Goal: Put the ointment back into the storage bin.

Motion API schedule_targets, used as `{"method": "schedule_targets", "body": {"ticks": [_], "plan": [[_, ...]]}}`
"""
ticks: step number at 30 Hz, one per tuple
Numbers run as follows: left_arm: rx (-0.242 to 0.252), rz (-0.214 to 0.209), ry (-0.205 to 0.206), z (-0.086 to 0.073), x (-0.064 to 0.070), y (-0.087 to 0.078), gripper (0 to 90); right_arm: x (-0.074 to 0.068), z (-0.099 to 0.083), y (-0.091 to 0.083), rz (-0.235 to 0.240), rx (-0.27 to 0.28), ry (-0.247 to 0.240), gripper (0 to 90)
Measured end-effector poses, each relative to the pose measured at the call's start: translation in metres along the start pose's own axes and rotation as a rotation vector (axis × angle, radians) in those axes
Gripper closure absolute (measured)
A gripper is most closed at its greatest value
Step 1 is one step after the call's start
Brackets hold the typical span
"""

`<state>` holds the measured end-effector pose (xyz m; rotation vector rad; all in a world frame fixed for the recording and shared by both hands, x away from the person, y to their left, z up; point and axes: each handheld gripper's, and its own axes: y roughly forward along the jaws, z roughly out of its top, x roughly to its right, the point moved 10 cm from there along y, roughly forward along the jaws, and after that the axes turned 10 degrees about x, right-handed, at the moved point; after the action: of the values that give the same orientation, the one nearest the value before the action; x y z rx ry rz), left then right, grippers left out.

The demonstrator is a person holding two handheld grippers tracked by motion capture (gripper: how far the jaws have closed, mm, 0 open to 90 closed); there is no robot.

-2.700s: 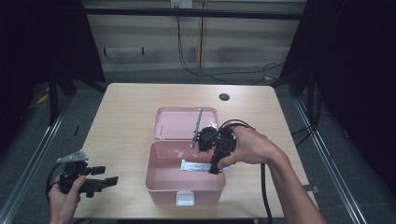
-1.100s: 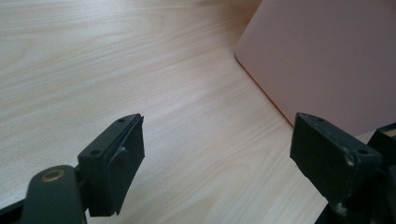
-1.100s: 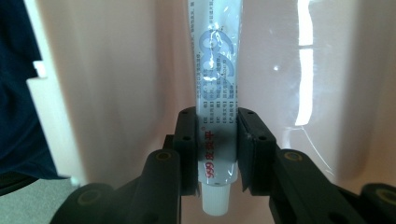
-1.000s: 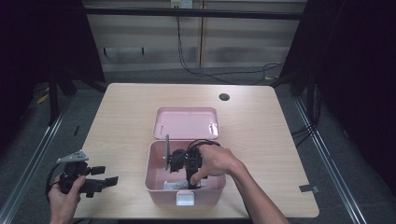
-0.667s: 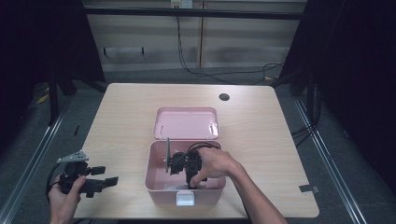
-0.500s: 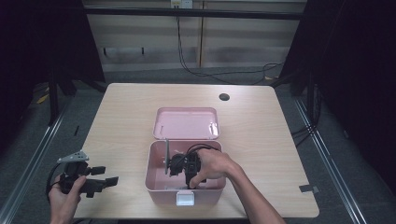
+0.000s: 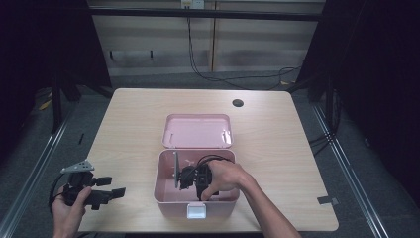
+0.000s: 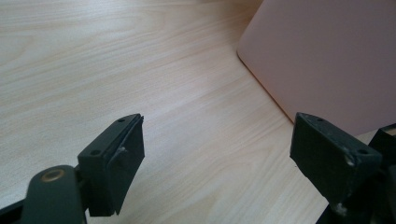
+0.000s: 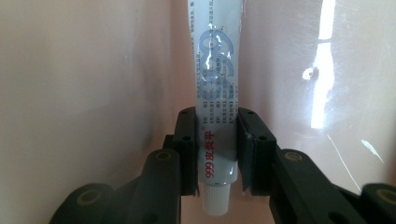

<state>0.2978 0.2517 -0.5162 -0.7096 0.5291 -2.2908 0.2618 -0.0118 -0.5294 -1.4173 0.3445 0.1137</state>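
- My right hand-held gripper (image 7: 184, 177) is now down inside the pink box (image 7: 163, 191), its jaws clamped on the tube of ointment (image 9: 217, 116) near the white cap end.
- A few seconds ago I held that tube over the right side of the box; since then I have carried it to the left half and lowered it, so I judge the placing nearly done.
- In the right gripper view the tube runs close along the box's inner wall; what remains is to release and lift out.
- My left hand-held gripper (image 7: 106, 187) has stayed at the near left of the tabletop (image 7: 133, 114), jaws apart and empty, pointing towards the box.
- The lid (image 7: 198, 130) lies open behind, unchanged.
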Motion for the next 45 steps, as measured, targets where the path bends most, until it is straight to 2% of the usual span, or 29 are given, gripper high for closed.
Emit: {"method": "schedule_targets", "body": {"ticks": [9, 17, 19, 23, 27, 31, 36, 40, 42, 45], "plan": [[0.004, -0.001, -0.003, 0.0, 0.0, 0.0, 17.7, 0.001, -0.002, 0.003, 0.002, 0.003, 0.006, 71.8], [0.008, 0.002, -0.004, 0.001, 0.0, -0.001, 17.6, 0.003, -0.004, 0.004, -0.003, -0.003, 0.035, 70.8], [0.009, 0.001, -0.003, 0.001, 0.0, -0.001, 17.6, 0.002, -0.005, 0.003, 0.005, -0.005, 0.025, 69.1], [0.009, -0.001, -0.003, 0.001, 0.001, -0.001, 17.7, 0.004, -0.005, 0.001, -0.017, 0.001, 0.041, 65.5], [0.009, 0.0, -0.004, 0.001, 0.0, -0.001, 17.6, 0.007, -0.005, -0.003, -0.034, 0.042, 0.057, 63.6], [0.01, 0.0, -0.004, 0.001, 0.0, -0.001, 17.7, 0.007, -0.006, -0.009, -0.048, 0.058, 0.067, 62.4], [0.01, -0.001, -0.003, 0.001, 0.001, -0.001, 17.6, 0.005, -0.007, -0.015, -0.057, 0.058, 0.072, 60.7], [0.009, -0.001, -0.003, 0.001, 0.001, -0.001, 17.6, 0.004, -0.006, -0.017, -0.058, 0.079, 0.073, 59.5], [0.01, -0.001, -0.003, 0.001, 0.001, -0.001, 17.6, 0.003, -0.006, -0.02, -0.057, 0.071, 0.059, 59.5], [0.01, -0.001, -0.002, 0.001, 0.0, -0.001, 17.6, 0.002, -0.005, -0.026, -0.066, 0.074, 0.065, 59.0]]}}
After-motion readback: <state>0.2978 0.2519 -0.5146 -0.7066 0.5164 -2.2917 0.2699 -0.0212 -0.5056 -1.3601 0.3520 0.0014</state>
